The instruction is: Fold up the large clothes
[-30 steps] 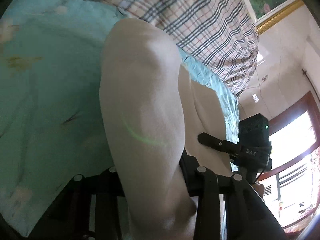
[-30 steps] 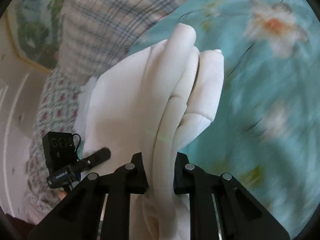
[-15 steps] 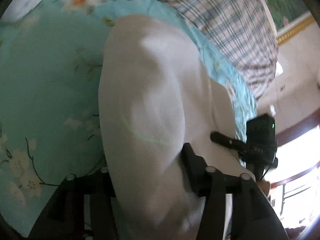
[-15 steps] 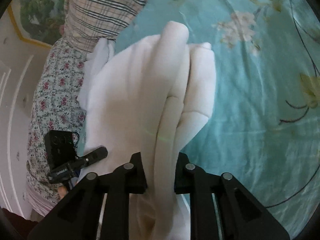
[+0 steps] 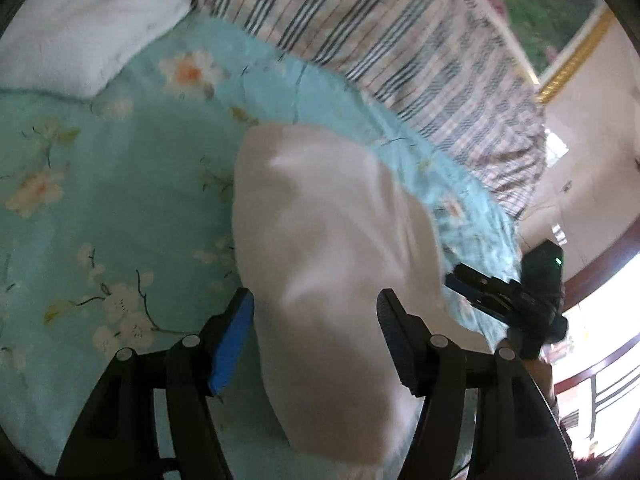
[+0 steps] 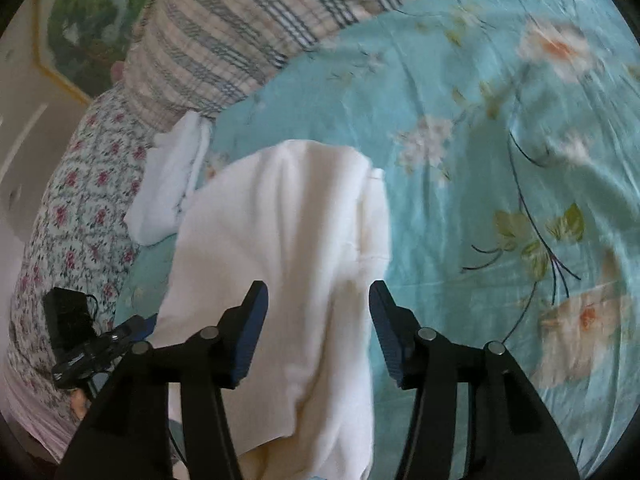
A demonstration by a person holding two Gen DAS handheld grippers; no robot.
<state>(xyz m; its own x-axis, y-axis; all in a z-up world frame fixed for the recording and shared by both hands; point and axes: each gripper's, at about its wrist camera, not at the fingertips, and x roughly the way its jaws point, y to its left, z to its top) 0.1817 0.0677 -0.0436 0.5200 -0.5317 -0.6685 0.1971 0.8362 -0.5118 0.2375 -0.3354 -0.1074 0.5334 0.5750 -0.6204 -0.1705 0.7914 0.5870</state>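
The biggest thing I see is the bed sheet (image 5: 120, 208), turquoise with pale flowers and thin dark stems, and it fills most of both views (image 6: 500, 160). Behind it lies a large checked blanket (image 5: 392, 40), with dark and pinkish lines, bunched along the far edge of the sheet (image 6: 224, 36).

On the sheet lies the white garment (image 5: 332, 280), already folded into a thick long bundle. In the right wrist view it (image 6: 280, 248) shows several soft layers, with a hem edge visible on its right side. Its cloth is cream-white and a little blurred in the left view.

My left gripper (image 5: 316, 312) points forward over the near end of the bundle. Its two fingers stand wide apart, one on each side of the cloth, and the blue pad of the left finger (image 5: 234, 340) is free and faces the garment. My right gripper (image 6: 318, 312) is posed the same way at the other end, with both fingers spread and the cloth lying between them, not pinched.

A second white cloth (image 5: 92, 28) lies folded at the far corner of the sheet, near the blanket (image 6: 172, 184). Beside it, in the right view, is a floral fabric (image 6: 72, 216) with small red flowers.

I see no containers here.
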